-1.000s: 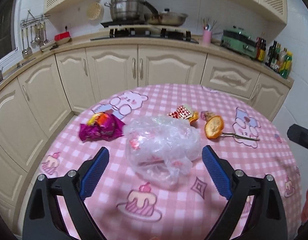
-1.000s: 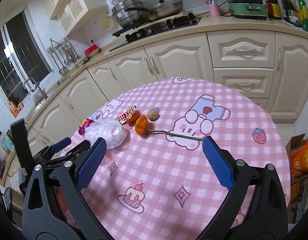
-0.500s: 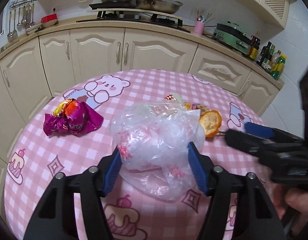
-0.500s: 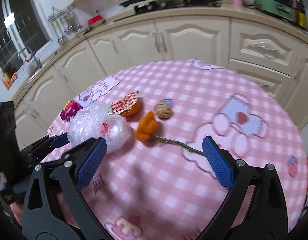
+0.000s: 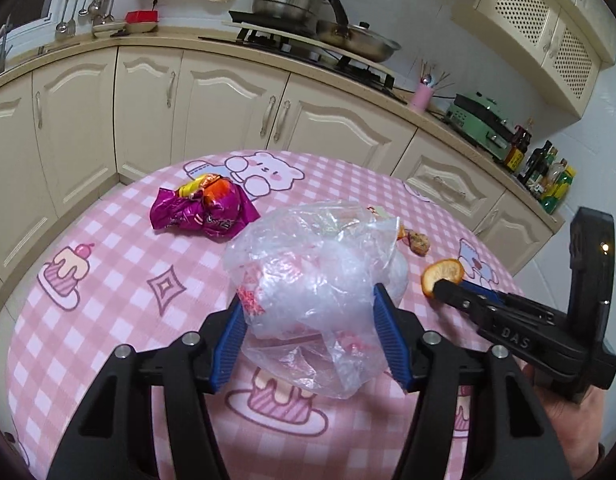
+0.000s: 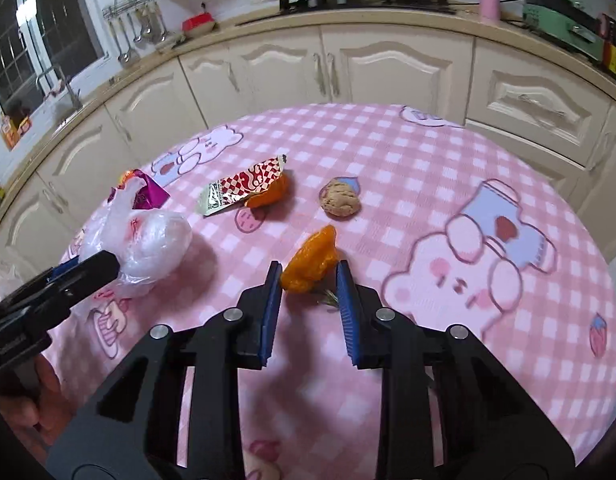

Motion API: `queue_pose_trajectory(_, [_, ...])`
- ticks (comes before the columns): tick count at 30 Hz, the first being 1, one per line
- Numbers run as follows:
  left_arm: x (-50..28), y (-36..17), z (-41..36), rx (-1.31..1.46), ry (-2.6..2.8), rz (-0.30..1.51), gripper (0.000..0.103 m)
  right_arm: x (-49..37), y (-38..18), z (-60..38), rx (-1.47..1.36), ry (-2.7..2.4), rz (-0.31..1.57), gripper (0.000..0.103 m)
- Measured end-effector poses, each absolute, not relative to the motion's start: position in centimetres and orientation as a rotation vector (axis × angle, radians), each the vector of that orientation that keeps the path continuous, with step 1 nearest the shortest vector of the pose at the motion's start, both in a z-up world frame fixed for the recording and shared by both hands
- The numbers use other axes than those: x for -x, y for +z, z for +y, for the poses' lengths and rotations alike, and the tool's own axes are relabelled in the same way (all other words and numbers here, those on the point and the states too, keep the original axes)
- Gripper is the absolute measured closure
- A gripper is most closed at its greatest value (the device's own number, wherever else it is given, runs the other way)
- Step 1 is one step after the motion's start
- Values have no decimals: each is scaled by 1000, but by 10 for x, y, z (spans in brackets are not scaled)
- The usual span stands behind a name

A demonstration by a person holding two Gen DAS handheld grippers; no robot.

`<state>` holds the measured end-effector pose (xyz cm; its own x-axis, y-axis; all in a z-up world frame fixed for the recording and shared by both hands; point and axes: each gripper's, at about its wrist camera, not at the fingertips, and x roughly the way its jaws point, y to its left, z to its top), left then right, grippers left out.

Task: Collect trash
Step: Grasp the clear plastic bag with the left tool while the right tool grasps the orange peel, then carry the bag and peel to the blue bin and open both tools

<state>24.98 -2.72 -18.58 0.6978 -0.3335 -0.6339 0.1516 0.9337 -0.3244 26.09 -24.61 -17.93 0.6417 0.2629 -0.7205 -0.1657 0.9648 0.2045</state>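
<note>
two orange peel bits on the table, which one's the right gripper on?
The right gripper is shut on the near orange peel, the one lying alone on the cloth with a green stem by it. The other peel lies farther back, tucked under the red checkered wrapper.

Crinkled clear plastic bag [image 5: 315, 280]; glossy foil wrapper [image 5: 204, 212]; matt cloth tablecloth [image 5: 108, 280].

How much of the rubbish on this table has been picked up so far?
Hardly any seems bagged yet. The left gripper pinches the clear plastic bag; the right gripper is shut on an orange peel. Left on the table: purple wrapper, red checked wrapper, second peel, walnut.
</note>
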Motion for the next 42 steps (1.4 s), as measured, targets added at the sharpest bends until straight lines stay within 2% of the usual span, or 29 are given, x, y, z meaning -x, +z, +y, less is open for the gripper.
queue_pose_trajectory(8, [-240, -184, -29, 245, -294, 738, 43, -226, -173, -264, -206, 252, 809, 76])
queue_pose_trajectory(18, [-209, -173, -43, 211, -338, 699, 43, -166, -134, -298, -281, 257, 698, 76])
queue_pose_trajectory(33, [-145, -123, -104, 138, -435, 595, 43, -84, -94, -365, -377, 249, 540, 76])
queue_pose_trajectory(42, [-109, -96, -172, 54, -552, 543, 43, -37, -80, -419, -436, 184, 445, 76])
